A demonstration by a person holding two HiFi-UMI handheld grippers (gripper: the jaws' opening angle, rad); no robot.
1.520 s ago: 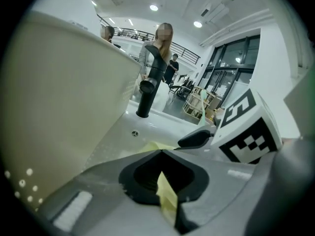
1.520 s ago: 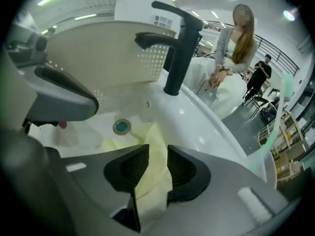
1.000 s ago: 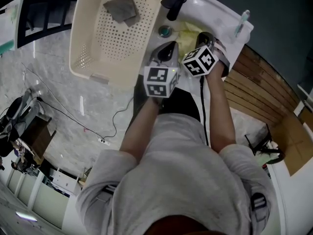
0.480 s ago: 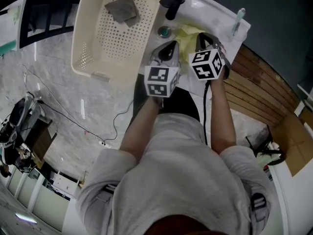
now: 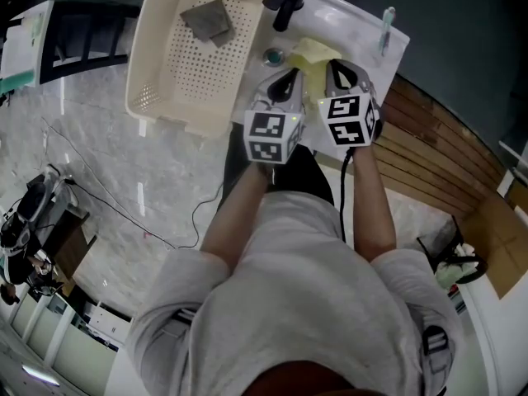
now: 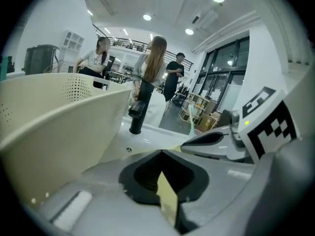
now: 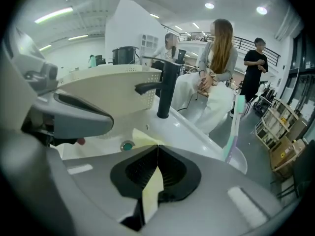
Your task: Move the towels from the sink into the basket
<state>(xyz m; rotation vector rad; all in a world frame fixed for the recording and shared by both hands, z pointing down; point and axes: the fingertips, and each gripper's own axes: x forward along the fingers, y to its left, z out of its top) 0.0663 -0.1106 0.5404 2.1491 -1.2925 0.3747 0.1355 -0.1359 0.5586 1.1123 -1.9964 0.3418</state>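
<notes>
Yellow towel [image 5: 311, 52] pinched by left claw [image 6: 161, 156], right claw [image 7: 157, 149]; mostly hidden.

- Only a small patch of the yellow towel [image 5: 312, 52] shows in the head view. The left hand-held gripper [image 5: 290, 77] and right hand-held gripper [image 5: 332, 66] cover the rest.
- Each gripper view shows just a sliver of it pinched between that gripper's jaws; its lower part is hidden.
- The sink [image 5: 355, 27] bowl lies mostly behind both grippers.
- The head view's upper edge cuts off the basket [image 5: 186, 68] and the faucet [image 5: 283, 11].
- The slim green-tipped stick [image 5: 384, 19] on the sink is too small to identify.
</notes>
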